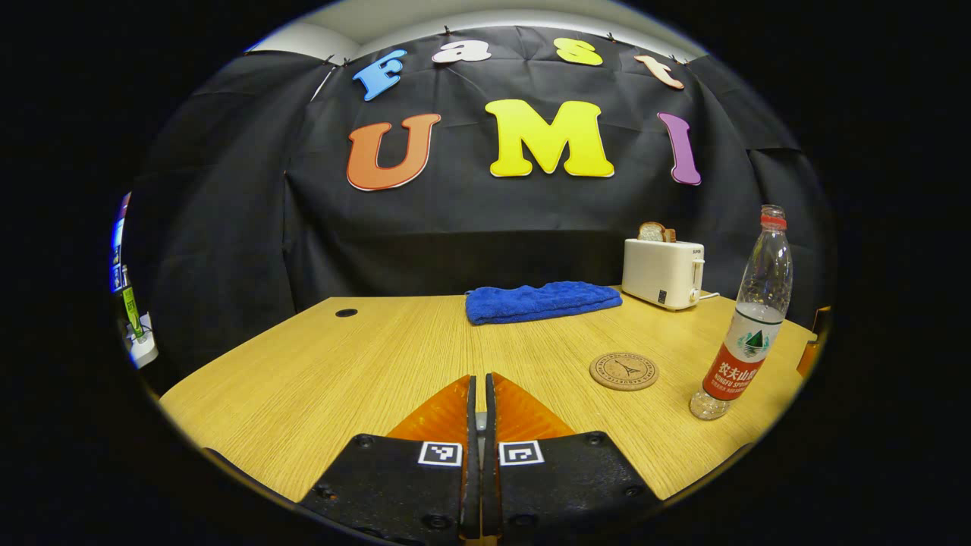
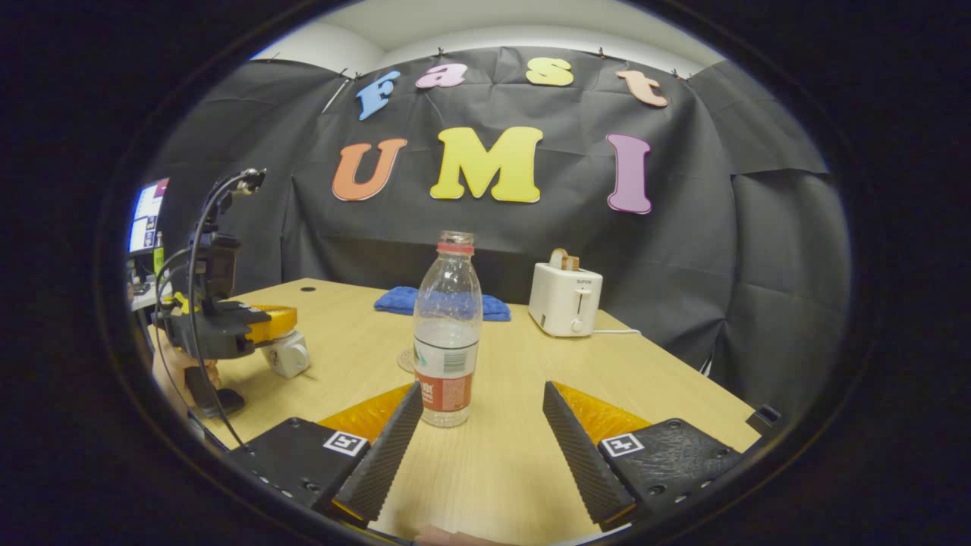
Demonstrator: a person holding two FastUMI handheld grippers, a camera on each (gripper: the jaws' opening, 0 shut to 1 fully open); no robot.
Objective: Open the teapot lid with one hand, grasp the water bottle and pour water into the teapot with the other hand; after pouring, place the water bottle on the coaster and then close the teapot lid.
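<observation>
Standing uncapped on the table (image 2: 516,455), just ahead of the right gripper (image 2: 479,425) and nearer its left finger: the water bottle (image 2: 447,334), partly full, not yet gripped; fingers of that gripper spread wide apart, nothing between them but bare wood. Seen from the left gripper (image 1: 478,425), same bottle (image 1: 747,318) off to the right and forward, with the coaster (image 1: 623,371) lying flat between it and the fingers, bare and waiting; fingers there pressed together, no sign of anything pinched between them from that view. Farther off to the left in the right gripper view, that left gripper again (image 2: 227,322), held by a hand (image 2: 178,368), with a small white rounded thing (image 2: 287,354) just under its tip; possibly the teapot or its lid, too small and too hidden to say, and impossible to tell whether touching. Beyond the bottle: a folded blue towel (image 1: 542,301) and a white toaster (image 1: 662,271) with bread in its slot, well apart from either gripper. Judging by this, hardly begun: bottle ungrasped, no pouring done, coaster unused; grasping, pouring, setting down and closing the lid all left; state of the lid unclear.
</observation>
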